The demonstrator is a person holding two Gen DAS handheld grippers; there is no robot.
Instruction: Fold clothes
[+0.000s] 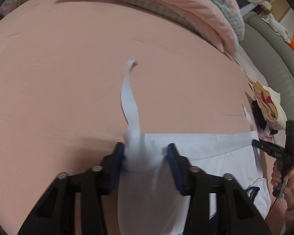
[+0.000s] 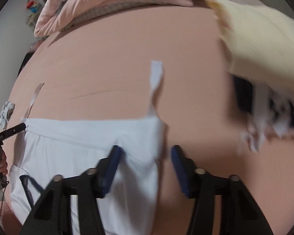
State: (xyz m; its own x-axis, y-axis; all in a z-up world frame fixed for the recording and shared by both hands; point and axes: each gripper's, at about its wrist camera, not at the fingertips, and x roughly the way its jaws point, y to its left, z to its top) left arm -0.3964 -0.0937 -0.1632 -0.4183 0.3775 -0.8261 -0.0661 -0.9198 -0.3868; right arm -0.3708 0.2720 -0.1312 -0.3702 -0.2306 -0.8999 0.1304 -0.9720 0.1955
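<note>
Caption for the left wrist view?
Left gripper pinches white garment corner on pink bed.

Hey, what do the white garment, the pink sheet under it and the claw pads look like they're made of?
White garment: thin woven cloth, probably cotton, matte; it bunches softly.
Pink sheet: smooth matte fabric with faint creases.
Pads of the left claw: dark blue and ribbed, probably rubber or soft plastic.
</note>
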